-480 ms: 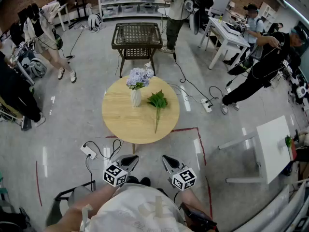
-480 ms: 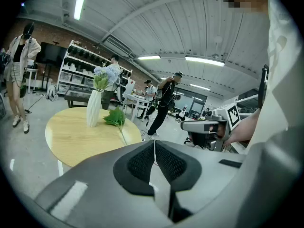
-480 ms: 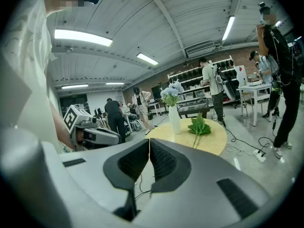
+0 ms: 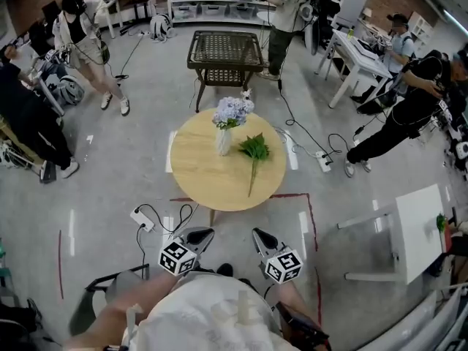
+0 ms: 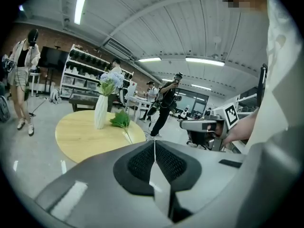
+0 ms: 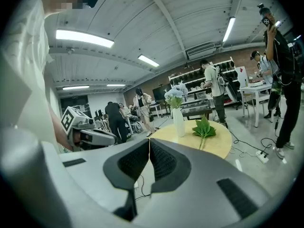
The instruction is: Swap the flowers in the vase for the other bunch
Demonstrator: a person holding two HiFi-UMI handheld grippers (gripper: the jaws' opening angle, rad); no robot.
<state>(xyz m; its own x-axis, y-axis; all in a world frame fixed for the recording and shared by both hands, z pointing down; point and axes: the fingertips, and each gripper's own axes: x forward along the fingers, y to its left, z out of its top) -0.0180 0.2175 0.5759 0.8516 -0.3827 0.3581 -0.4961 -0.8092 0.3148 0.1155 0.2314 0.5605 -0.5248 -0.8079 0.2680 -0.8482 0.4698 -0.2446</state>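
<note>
A white vase (image 4: 224, 142) with pale blue flowers (image 4: 233, 110) stands on the round wooden table (image 4: 205, 181). Beside it, to the right, lies a green leafy bunch (image 4: 254, 151) with its stem toward me. Both grippers hang well short of the table, close to my body: the left gripper (image 4: 202, 235) and the right gripper (image 4: 259, 238) are shut and empty. The left gripper view shows the vase (image 5: 100, 111) and the green bunch (image 5: 120, 120) beyond its closed jaws. In the right gripper view the vase (image 6: 178, 122) and the green bunch (image 6: 204, 128) stand ahead.
A dark wicker side table (image 4: 227, 55) stands behind the round table. A power strip (image 4: 141, 219) and cables lie on the floor at the left, another strip (image 4: 323, 161) at the right. A white table (image 4: 420, 225) is at the right. Several people stand around the room.
The round table with the vase and the green bunch sits slightly lower and further right in the head view. The grippers keep their place near my body.
</note>
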